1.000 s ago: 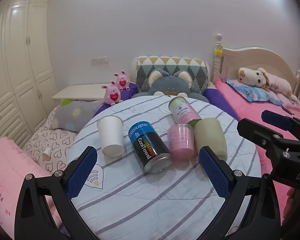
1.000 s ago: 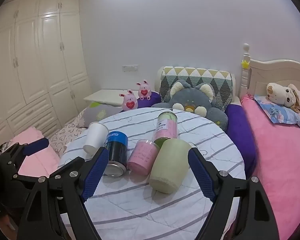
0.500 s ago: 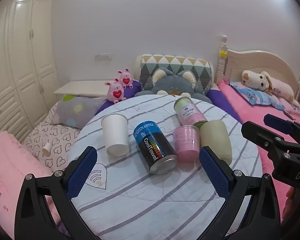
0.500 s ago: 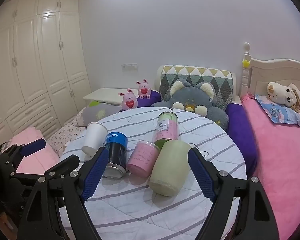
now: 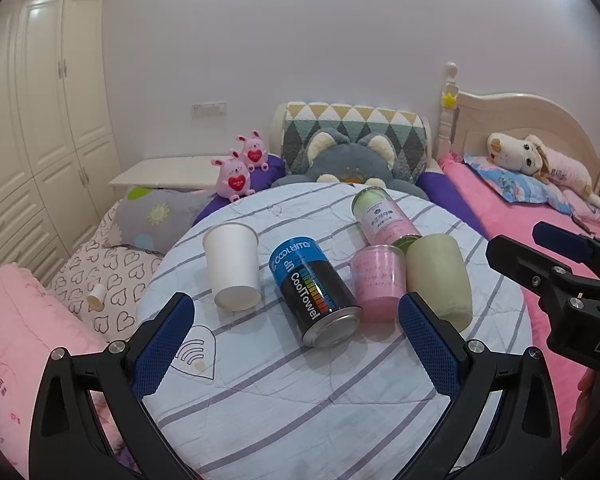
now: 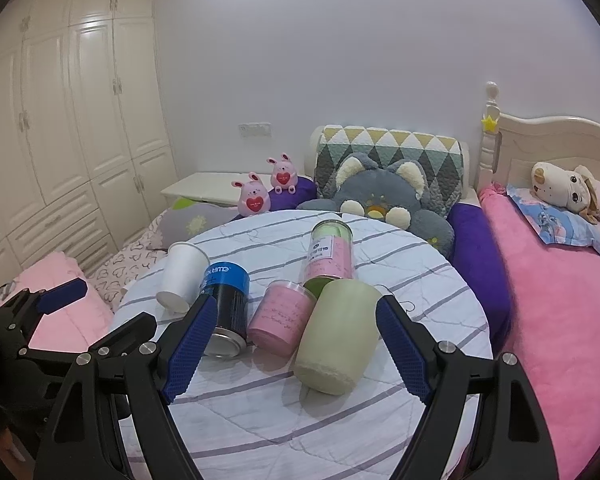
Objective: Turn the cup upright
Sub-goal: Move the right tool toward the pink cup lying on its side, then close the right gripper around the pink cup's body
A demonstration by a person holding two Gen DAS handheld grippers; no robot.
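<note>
Cup (image 6: 334, 340), pale green, lies on its side at the near right of my round striped tabletop (image 5: 300, 400), touching a pink jar (image 5: 376, 286); beyond, a pink bed (image 6: 560, 300) and cream wardrobes (image 6: 80, 120). My left gripper (image 5: 296, 344) and right gripper (image 6: 296, 344) hover wide apart, empty.

Blue-and-black can (image 5: 313, 289) lying on my table: "COOLTIME", "UP" on the blue band, "CoolTowel" in white down the black body. My right gripper's (image 5: 572, 292) body shows "DA", cut off. Pink canister's (image 5: 377, 216) label: unreadable.
</note>
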